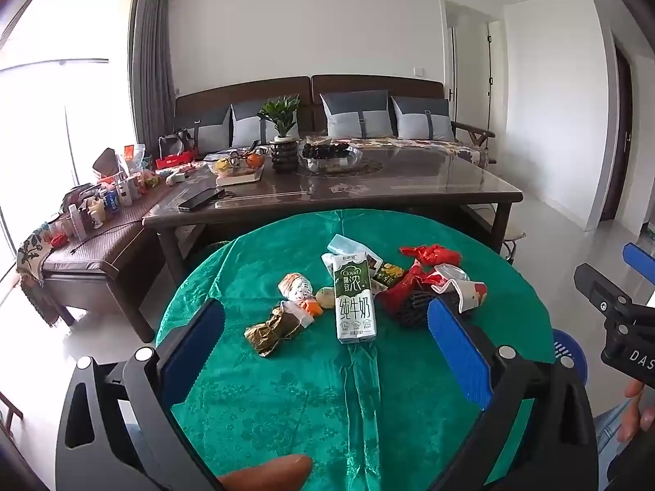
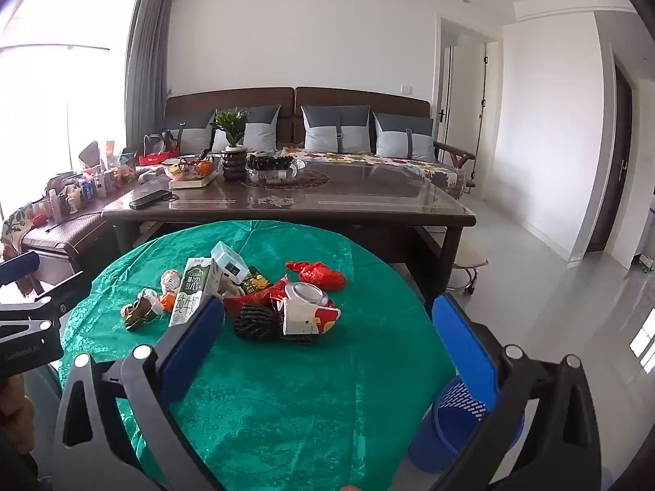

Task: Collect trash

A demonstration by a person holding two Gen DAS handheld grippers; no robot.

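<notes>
Opening step of trash collection. Both the left claw and the right claw stood fully open and empty above the green-covered desk. The trash, including a milk carton and a crushed can, lay clustered mid-desk. A blue bin stood beside the desk. The next move probably called for lowering one claw around a single item.

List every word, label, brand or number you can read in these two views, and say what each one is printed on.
"Cloud" and "纯牛奶": on the milk carton lying on the green tablecloth.
"DAS", cut off by the frame edge: on the right gripper body.
"GenRobot.AI", faint: on the left gripper body.
Too small or blurred: the carton's small print, the crushed can, the red wrappers, the bottles on the side bench.
</notes>
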